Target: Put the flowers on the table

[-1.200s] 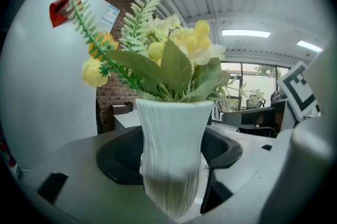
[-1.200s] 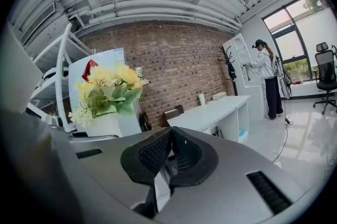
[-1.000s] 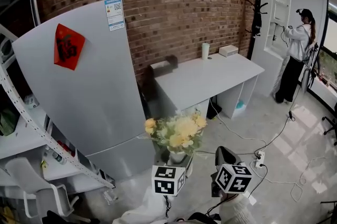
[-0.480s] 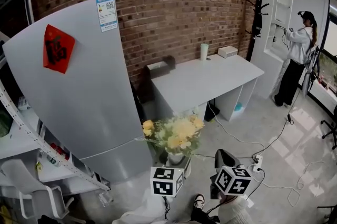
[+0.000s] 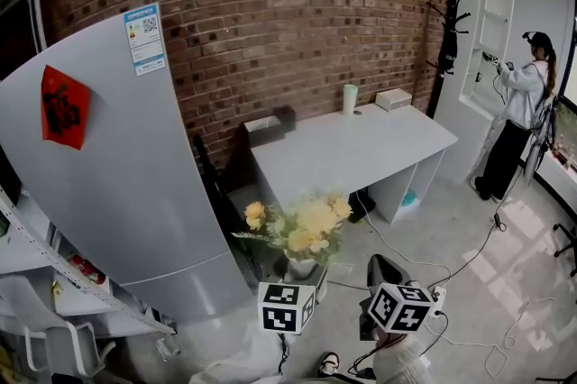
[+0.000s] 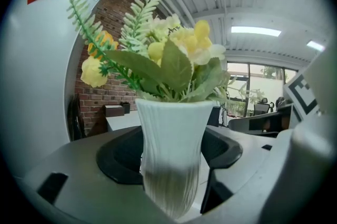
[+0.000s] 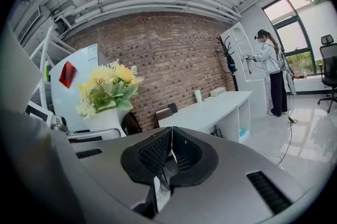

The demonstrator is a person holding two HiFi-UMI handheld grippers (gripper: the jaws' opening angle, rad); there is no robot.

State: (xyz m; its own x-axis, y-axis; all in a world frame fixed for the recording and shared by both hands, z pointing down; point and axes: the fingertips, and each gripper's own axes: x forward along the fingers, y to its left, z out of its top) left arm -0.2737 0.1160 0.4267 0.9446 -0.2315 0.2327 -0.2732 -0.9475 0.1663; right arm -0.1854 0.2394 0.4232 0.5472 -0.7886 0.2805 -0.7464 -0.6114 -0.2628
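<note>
At waist height beside the fridge [image 5: 108, 184], the left tool [image 6: 171, 175] is clamping the white ribbed vase [image 6: 171, 133], one jaw on each side of its lower body. The vase is sitting upright and the flowers [image 5: 302, 227] are standing well above the grip. The right tool [image 7: 169, 139] is hanging just beside it with its jaws pressed together, carrying nothing.

- Location: the vase is hanging in the air above the floor, well apart from the bench [image 5: 361, 143], which is lying ahead against the brick wall.
- Step in hand, as I am judging it: carrying the vase to the bench. No placing yet.
- Grip: it is looking low on a top-heavy load, so a tilt seems the main risk. I am advising a level left tool and slow walking.
- Target: the bare middle of the bench is offering the most room. A cup [image 5: 350, 98] and a box [image 5: 393, 98] are standing at the far edge, and a dark box [image 5: 266, 128] at the left end.
- Floor: a cable [image 5: 424, 247] is trailing near the bench, so I am advising care with footing.
- Release: I am advising lowering until the base is resting flat, then parting the jaws. The right tool could be steadying the vase if it wobbles.
</note>
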